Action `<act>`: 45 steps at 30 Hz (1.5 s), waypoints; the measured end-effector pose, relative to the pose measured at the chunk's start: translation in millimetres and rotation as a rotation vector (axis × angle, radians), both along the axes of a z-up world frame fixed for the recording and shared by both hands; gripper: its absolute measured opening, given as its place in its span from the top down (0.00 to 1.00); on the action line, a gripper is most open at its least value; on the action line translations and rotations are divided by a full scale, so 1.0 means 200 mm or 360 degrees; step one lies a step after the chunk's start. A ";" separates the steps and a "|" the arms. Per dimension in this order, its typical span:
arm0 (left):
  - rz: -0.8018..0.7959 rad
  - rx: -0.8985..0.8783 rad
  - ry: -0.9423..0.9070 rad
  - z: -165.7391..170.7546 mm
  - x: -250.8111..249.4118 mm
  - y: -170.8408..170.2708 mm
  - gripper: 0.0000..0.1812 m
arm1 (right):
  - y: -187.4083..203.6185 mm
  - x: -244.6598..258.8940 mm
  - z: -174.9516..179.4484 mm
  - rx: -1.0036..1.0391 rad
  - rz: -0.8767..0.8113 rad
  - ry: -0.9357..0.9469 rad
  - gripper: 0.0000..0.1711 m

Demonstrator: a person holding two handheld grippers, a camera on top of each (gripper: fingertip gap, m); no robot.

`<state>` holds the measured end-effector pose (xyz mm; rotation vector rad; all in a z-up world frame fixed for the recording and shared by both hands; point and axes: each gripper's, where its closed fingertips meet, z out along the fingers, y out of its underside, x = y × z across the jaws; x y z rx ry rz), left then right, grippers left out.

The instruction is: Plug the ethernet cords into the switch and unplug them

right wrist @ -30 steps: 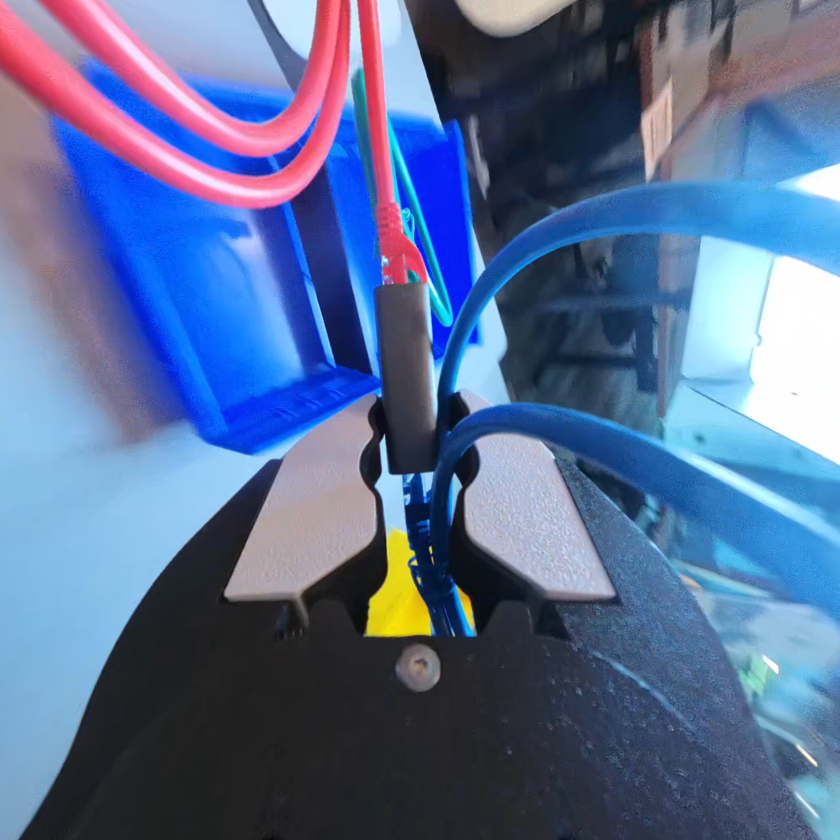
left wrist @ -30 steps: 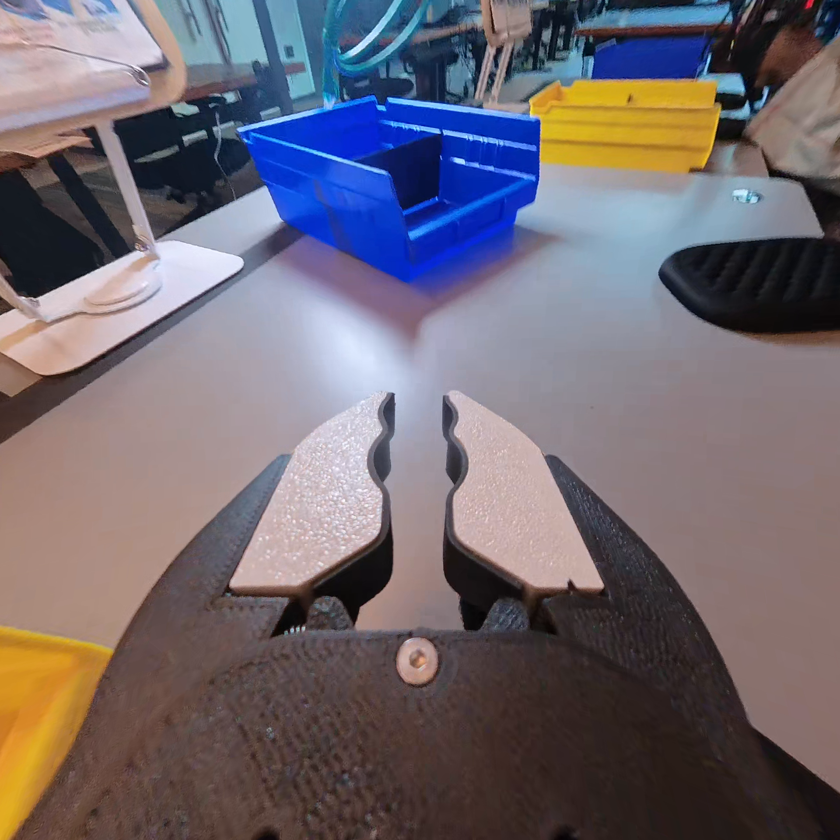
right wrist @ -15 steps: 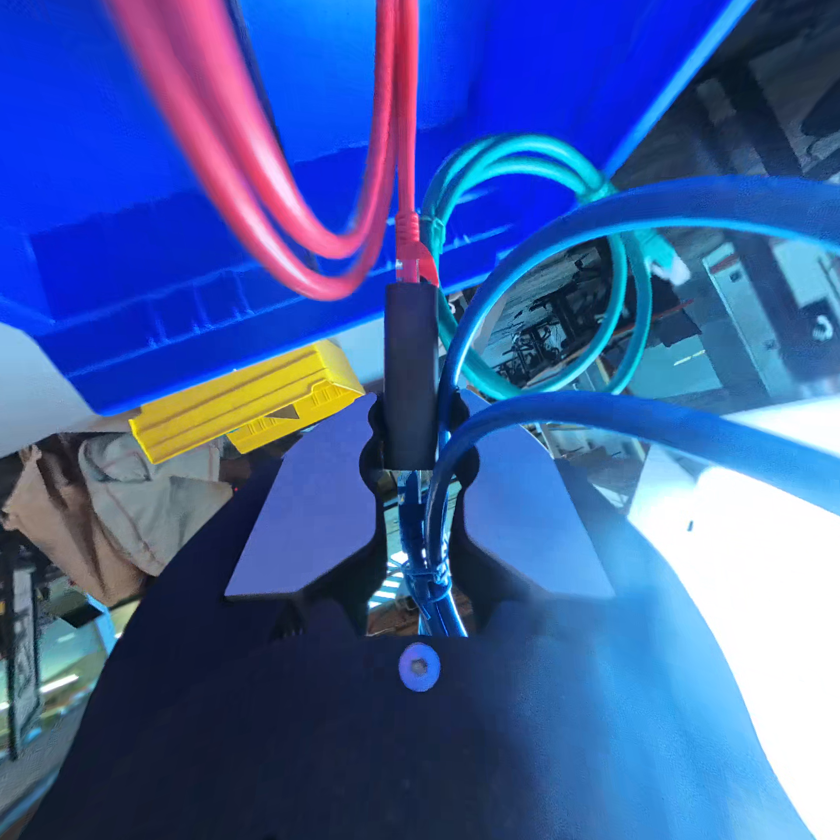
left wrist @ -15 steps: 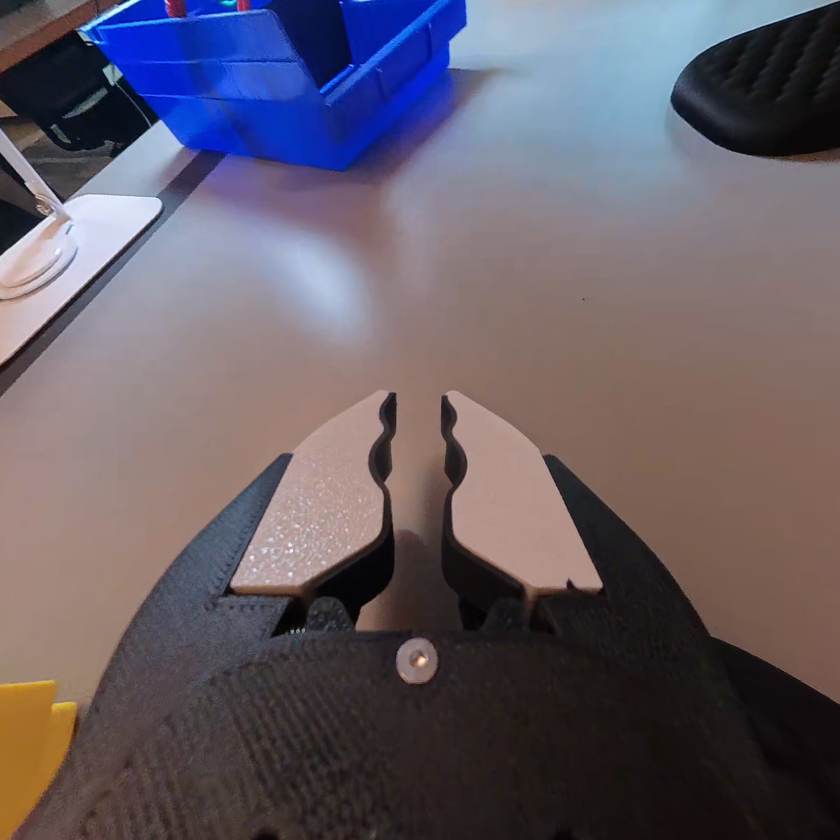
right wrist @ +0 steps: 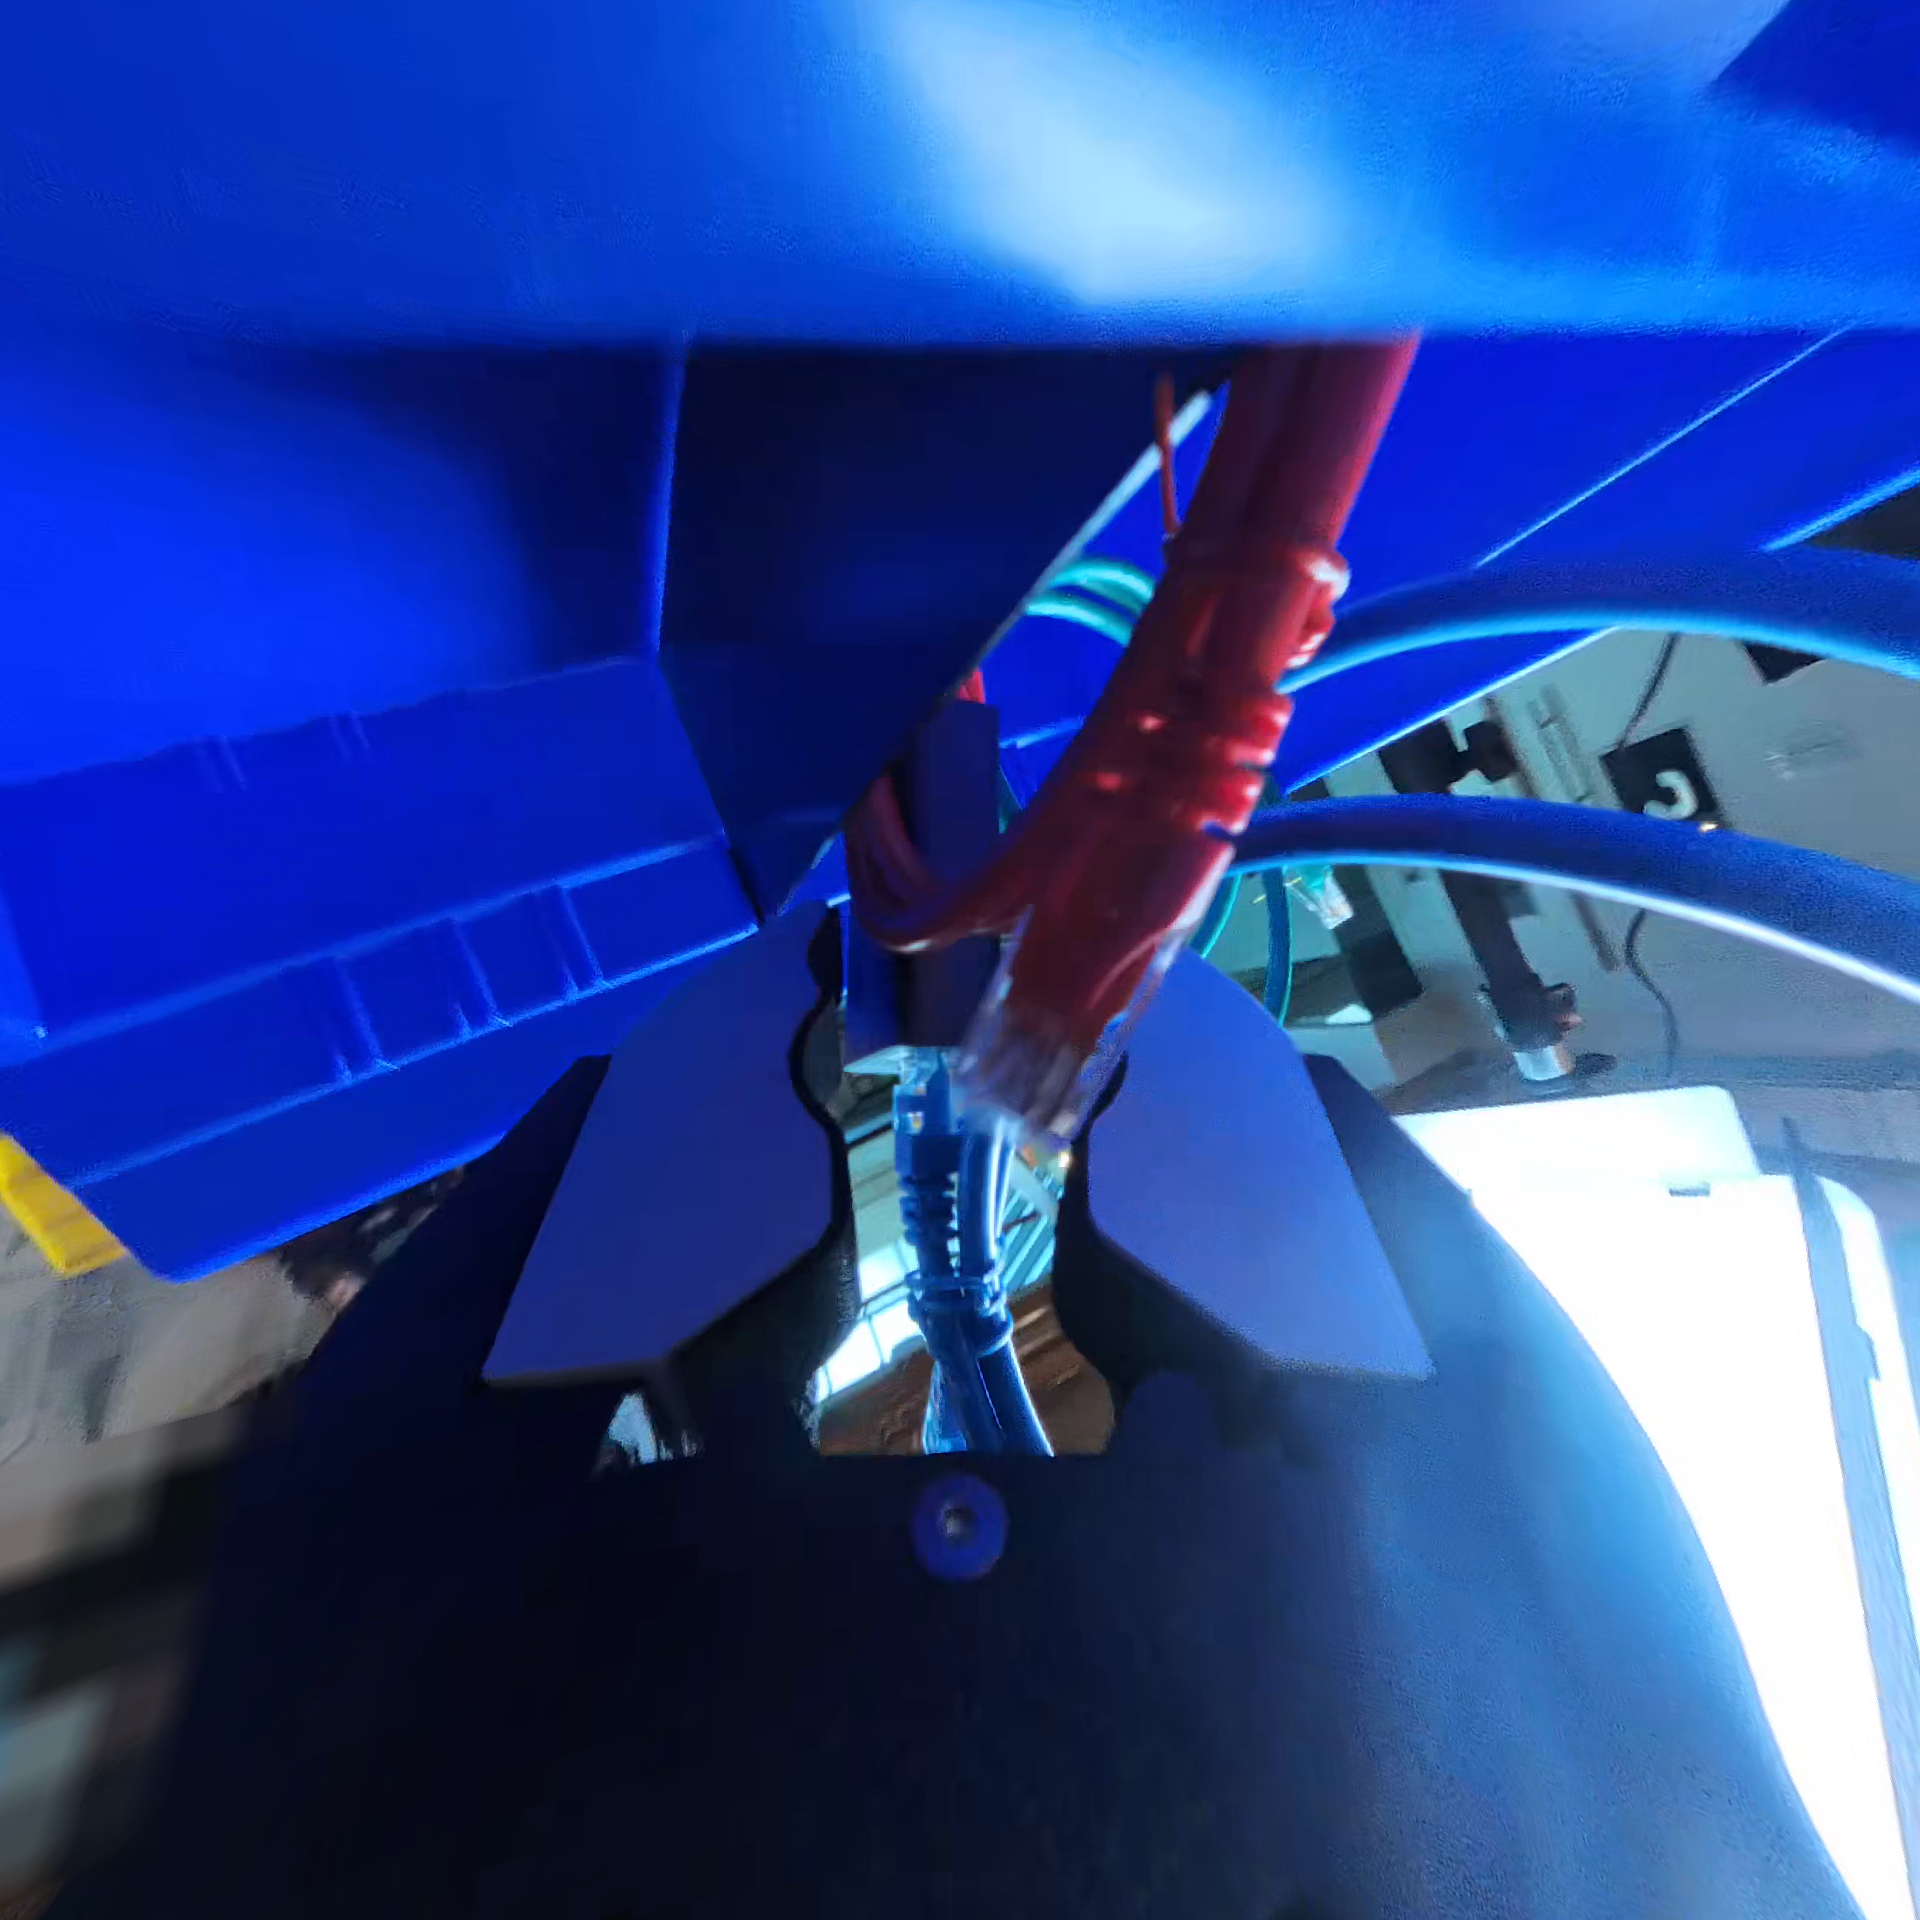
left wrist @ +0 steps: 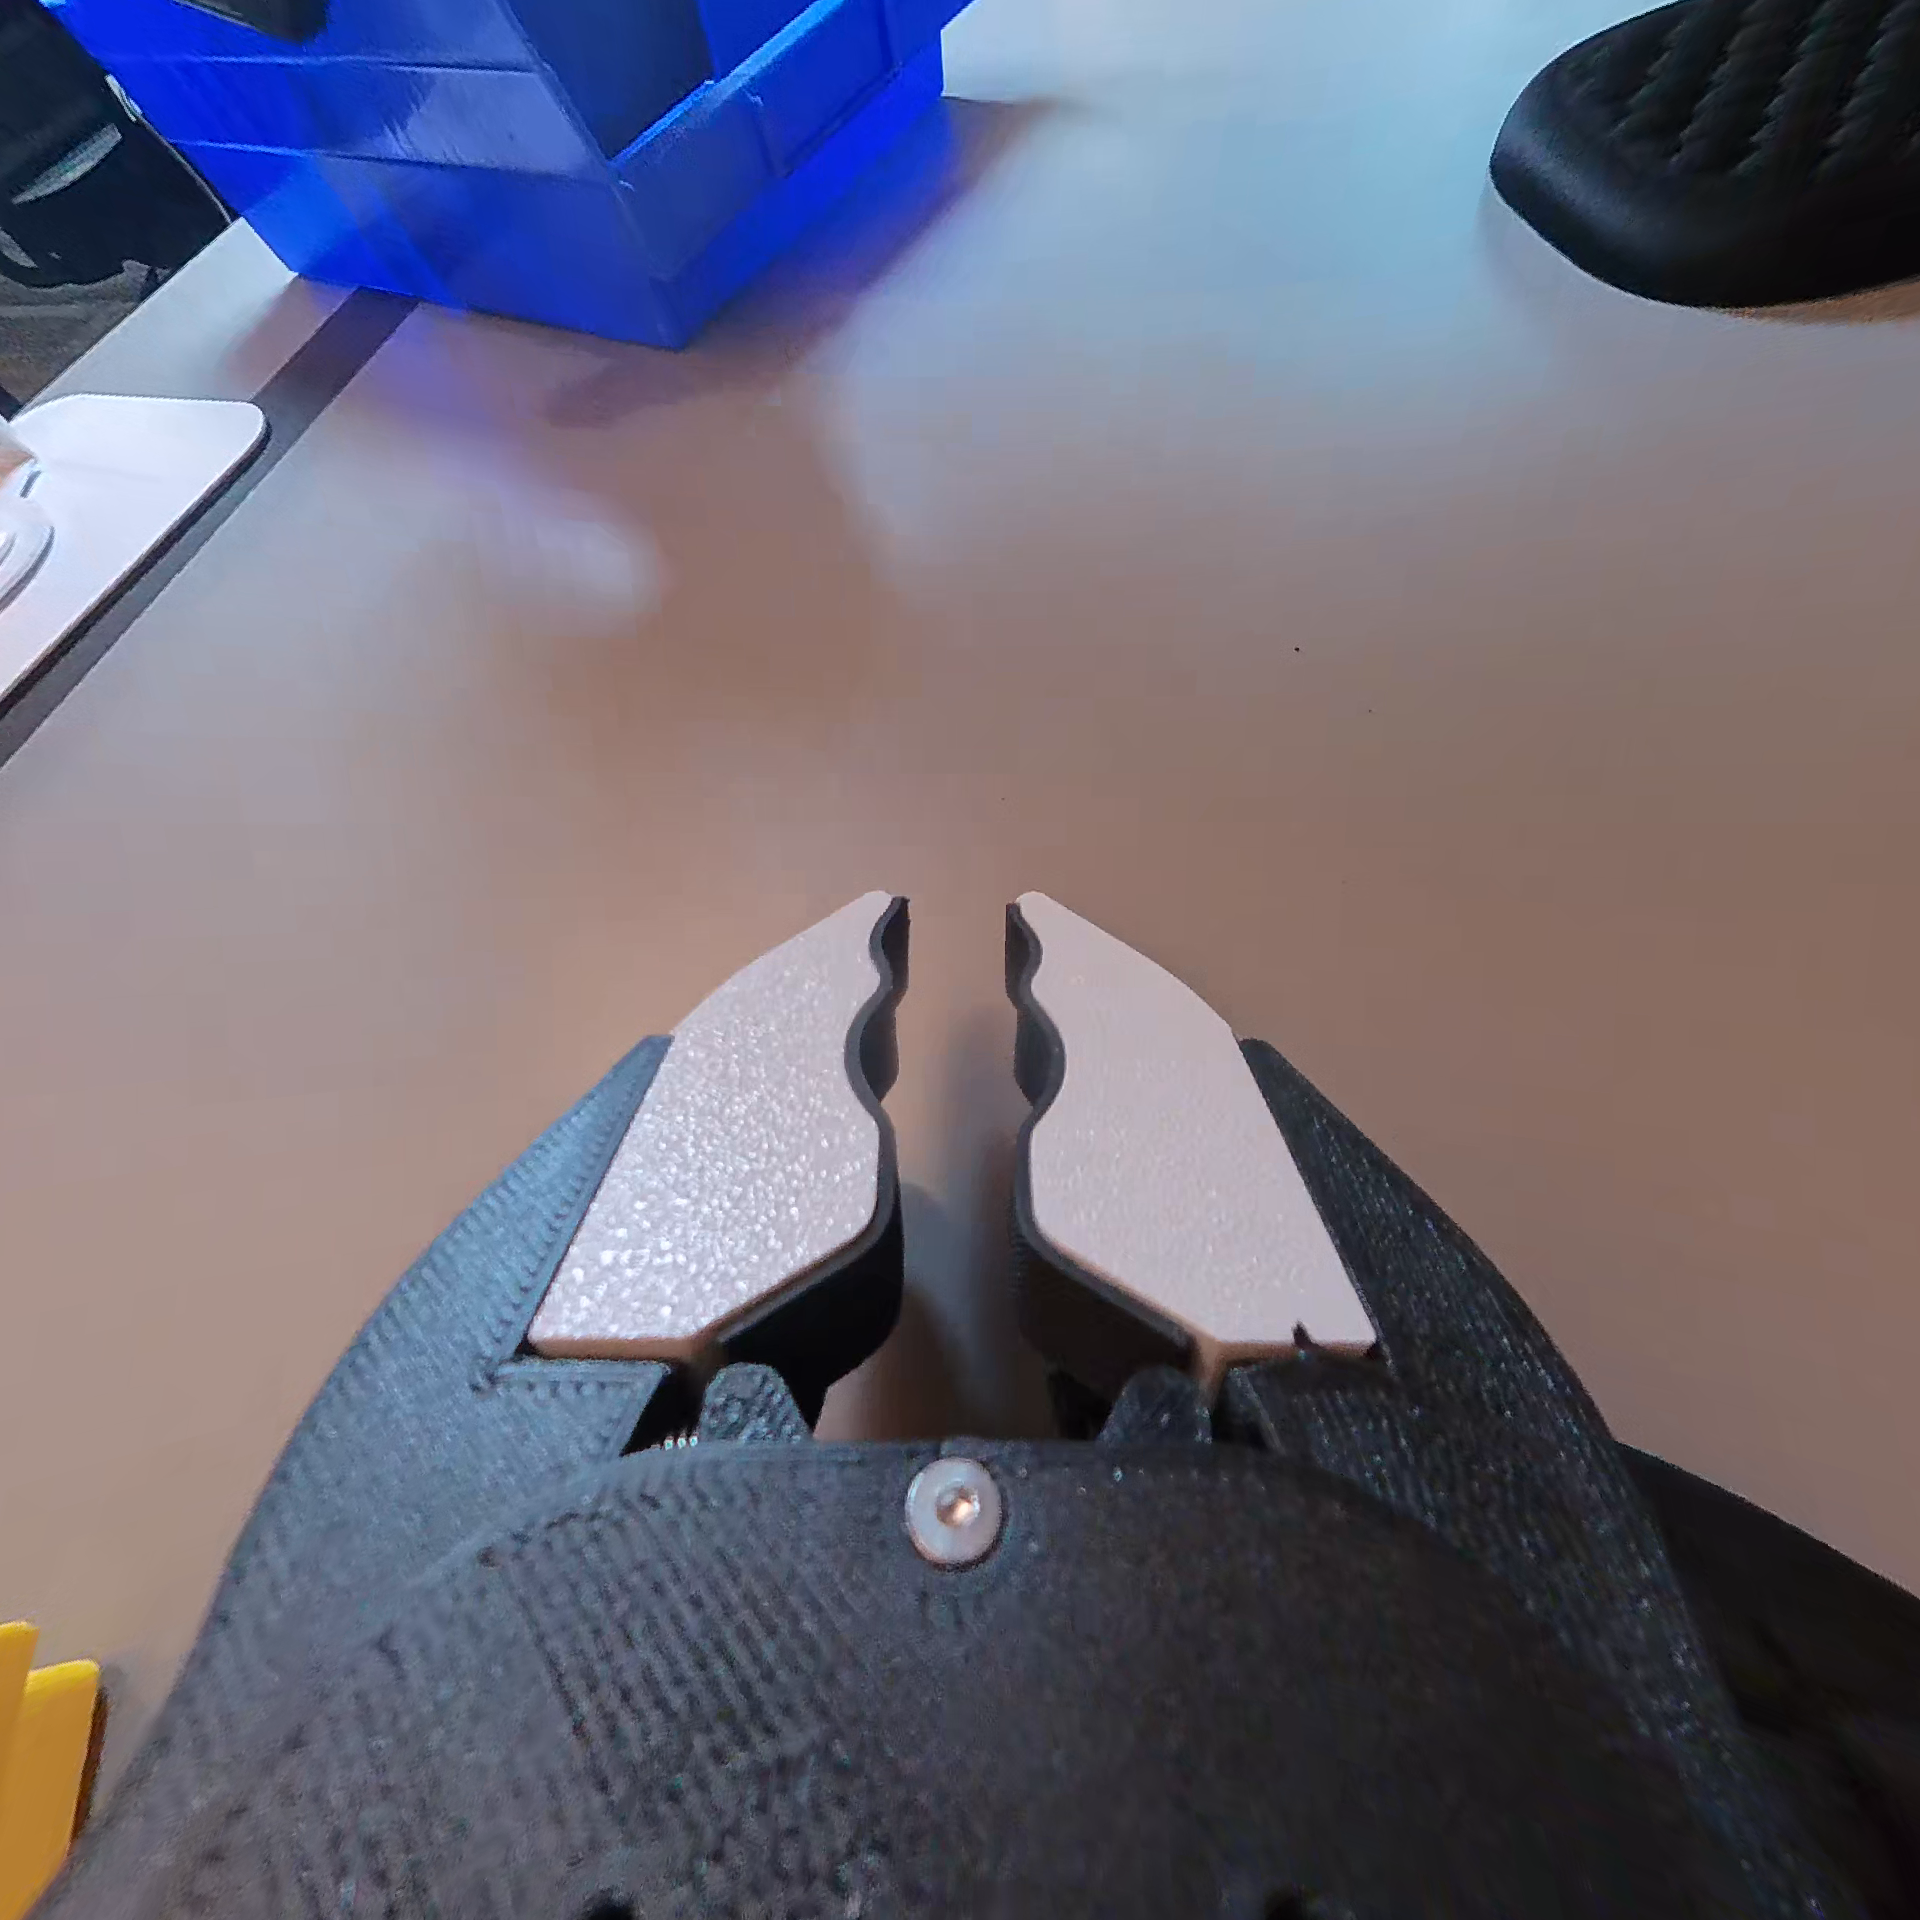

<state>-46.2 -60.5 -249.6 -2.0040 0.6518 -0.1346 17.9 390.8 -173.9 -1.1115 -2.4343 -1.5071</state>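
The blue bin (right wrist: 416, 935) loomed just ahead of the right gripper (right wrist: 961, 997), whose jaws stood apart around the upright switch (right wrist: 951, 831); a bundled red cord (right wrist: 1174, 790) slanted across. The left gripper (left wrist: 956, 914) hovered slightly parted, empty, over the table (left wrist: 1351, 623).

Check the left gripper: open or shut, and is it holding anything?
Open and empty: the left gripper shows bare table through the gap.

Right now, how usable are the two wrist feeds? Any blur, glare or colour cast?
Left wrist view: mostly sharp, soft glare on the table, blue bin slightly smeared, wide-angle stretch at the edges. Right wrist view: heavy motion blur, strong blue cast over the right gripper, blown-out white patch lower right; red cords readable, fine detail lost.
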 end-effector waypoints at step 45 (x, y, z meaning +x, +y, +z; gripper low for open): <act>0.0015 -0.0024 0.0093 -0.03 0.01 0.00 0.90 | -0.58 0.19 0.04 -0.0674 -0.0705 0.3272 0.73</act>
